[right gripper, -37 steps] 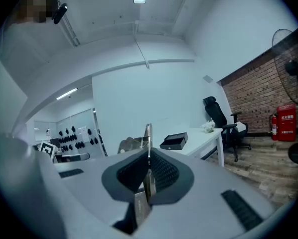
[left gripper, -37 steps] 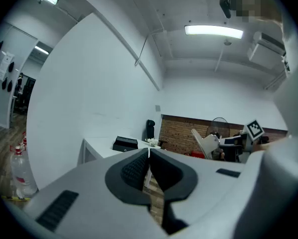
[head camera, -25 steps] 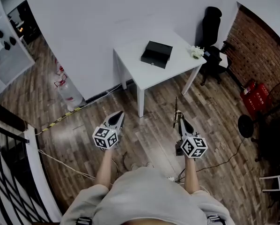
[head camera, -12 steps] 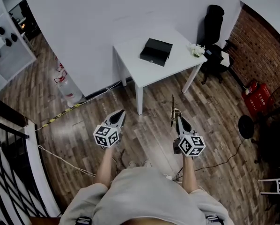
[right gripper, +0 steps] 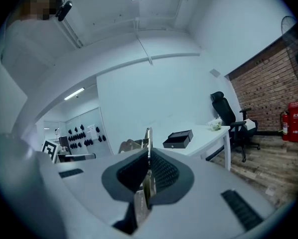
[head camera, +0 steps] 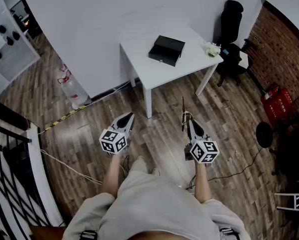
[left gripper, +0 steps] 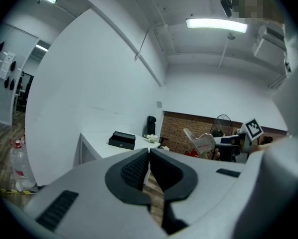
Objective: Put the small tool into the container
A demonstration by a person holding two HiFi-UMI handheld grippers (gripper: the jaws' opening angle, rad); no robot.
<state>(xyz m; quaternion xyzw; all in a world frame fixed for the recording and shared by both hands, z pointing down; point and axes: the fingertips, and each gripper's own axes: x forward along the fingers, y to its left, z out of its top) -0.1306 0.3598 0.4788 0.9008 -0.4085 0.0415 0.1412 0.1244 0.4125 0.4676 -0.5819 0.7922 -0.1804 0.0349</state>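
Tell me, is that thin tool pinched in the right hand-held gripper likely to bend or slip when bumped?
Probably stiff: the tool stands straight out of the right hand-held gripper without drooping. It looks metallic and slim, so it is likely light. With part of it jutting past the jaws, it might pivot if knocked.

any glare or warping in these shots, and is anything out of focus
Head view: evenly lit and sharp, wall bowing behind the white table. Left gripper view: heavy fisheye with dark corners, ceiling light blown out, near fingers soft. Right gripper view: same fisheye, small tool soft close up.
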